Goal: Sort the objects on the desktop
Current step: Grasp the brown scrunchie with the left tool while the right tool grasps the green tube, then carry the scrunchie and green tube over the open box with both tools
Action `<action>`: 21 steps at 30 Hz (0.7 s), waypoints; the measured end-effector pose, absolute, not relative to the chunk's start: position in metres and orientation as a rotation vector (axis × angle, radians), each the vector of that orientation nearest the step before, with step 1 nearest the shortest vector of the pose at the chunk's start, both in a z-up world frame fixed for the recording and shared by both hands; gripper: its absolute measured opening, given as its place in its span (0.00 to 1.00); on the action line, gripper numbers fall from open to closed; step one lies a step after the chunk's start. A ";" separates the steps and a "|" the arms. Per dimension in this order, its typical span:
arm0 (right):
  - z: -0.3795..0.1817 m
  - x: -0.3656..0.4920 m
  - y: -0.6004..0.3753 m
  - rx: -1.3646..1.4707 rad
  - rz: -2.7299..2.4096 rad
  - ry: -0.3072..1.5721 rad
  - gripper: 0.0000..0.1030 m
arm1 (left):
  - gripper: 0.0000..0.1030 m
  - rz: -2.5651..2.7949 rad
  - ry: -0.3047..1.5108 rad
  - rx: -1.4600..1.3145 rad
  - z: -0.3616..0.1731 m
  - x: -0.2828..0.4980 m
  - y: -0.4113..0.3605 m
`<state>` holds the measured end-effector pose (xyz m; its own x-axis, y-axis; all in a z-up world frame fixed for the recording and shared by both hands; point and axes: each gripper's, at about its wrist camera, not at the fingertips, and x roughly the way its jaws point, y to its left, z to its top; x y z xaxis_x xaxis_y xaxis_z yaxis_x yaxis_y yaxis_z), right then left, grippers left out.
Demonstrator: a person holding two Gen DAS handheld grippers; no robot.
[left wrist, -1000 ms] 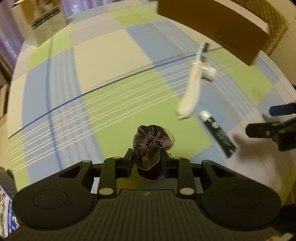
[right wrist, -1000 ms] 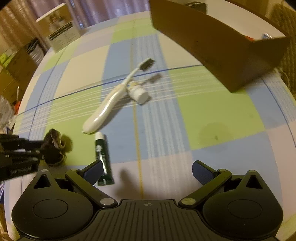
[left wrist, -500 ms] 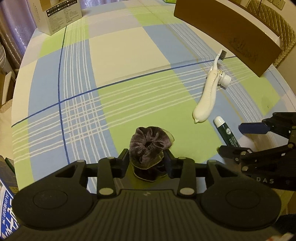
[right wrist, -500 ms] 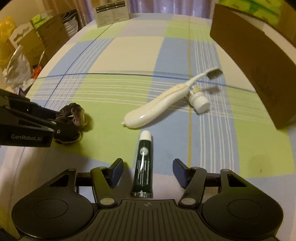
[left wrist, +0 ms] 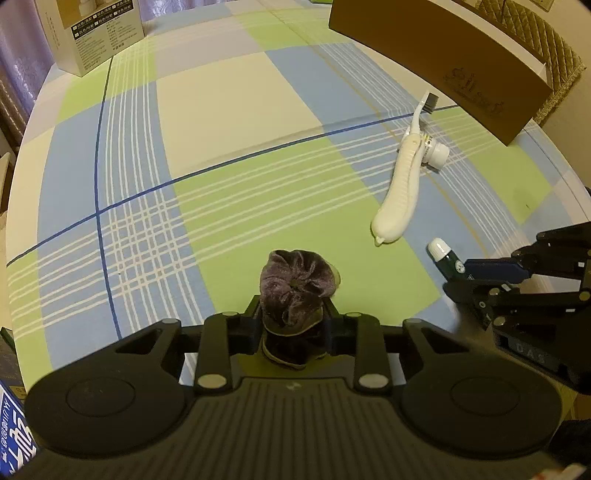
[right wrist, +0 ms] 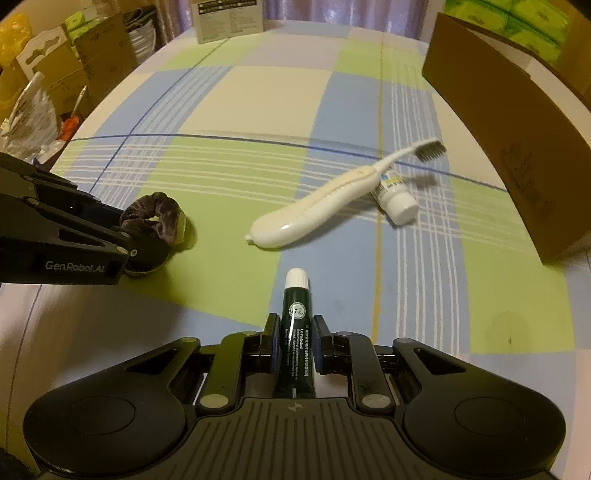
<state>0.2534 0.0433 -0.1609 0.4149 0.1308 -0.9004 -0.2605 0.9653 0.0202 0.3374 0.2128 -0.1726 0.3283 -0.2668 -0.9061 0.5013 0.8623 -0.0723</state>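
Crushed velvet, dark purple-brown and gathered into soft folds, fills the narrow gap between the fingers of the left gripper (left wrist: 293,325): this is a scrunchie (left wrist: 293,291), pinched from both sides, its lower part dark and hard to read behind the black gripper body. From the right wrist view the same scrunchie (right wrist: 155,218) sits bunched at the fingertips just over the green check of the tablecloth (right wrist: 258,99), a smooth woven-looking cloth in pale blue, lime and cream squares with thin white and dark blue lines.

The right gripper (right wrist: 295,341) is closed narrowly on a slim dark green tube (right wrist: 295,332) with a glossy skin, small white print and a rounded white cap that points away from the camera; the tube's tail is hidden under the gripper body. In the left wrist view only the cap end of the tube (left wrist: 445,254) shows, the rest covered by the right gripper (left wrist: 480,280).

Further out lies a white toothbrush (right wrist: 325,203), a fat, smooth plastic handle tapering to a thin neck and dark bristles. It rests across a small white bottle (right wrist: 397,197) lying on its side, with a label too small to read. A brown cardboard box (right wrist: 506,122) stands at the right, cut off by the frame; its printed mark is blurred. A printed carton (right wrist: 229,14) stands at the far edge, also cropped.
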 end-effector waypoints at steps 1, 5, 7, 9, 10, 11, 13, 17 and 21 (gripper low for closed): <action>-0.161 0.253 0.042 -0.123 0.246 1.122 0.14 | 0.25 -0.509 1.130 0.238 -0.172 0.337 0.213; -0.160 0.252 0.038 -0.098 0.251 1.137 0.14 | 0.23 -0.505 1.128 0.240 -0.170 0.335 0.212; -0.159 0.253 0.034 -0.074 0.257 1.143 0.14 | 0.22 -0.505 1.127 0.238 -0.168 0.333 0.212; -0.157 0.252 0.027 -0.049 0.264 1.150 0.14 | 0.22 -0.504 1.130 0.236 -0.166 0.331 0.210; -0.156 0.251 0.024 -0.039 0.267 1.152 0.14 | 0.21 -0.505 1.132 0.235 -0.164 0.329 0.209; -0.154 0.251 0.019 -0.028 0.270 1.155 0.14 | 0.21 -0.508 1.131 0.232 -0.162 0.328 0.207; -0.151 0.250 0.009 -0.004 0.273 1.156 0.14 | 0.21 -0.515 1.123 0.224 -0.156 0.325 0.203; -0.137 0.249 -0.014 0.047 0.279 1.145 0.14 | 0.21 -0.543 1.098 0.209 -0.138 0.319 0.189; -0.120 0.247 -0.037 0.090 0.283 1.123 0.14 | 0.21 -0.579 1.063 0.212 -0.121 0.314 0.166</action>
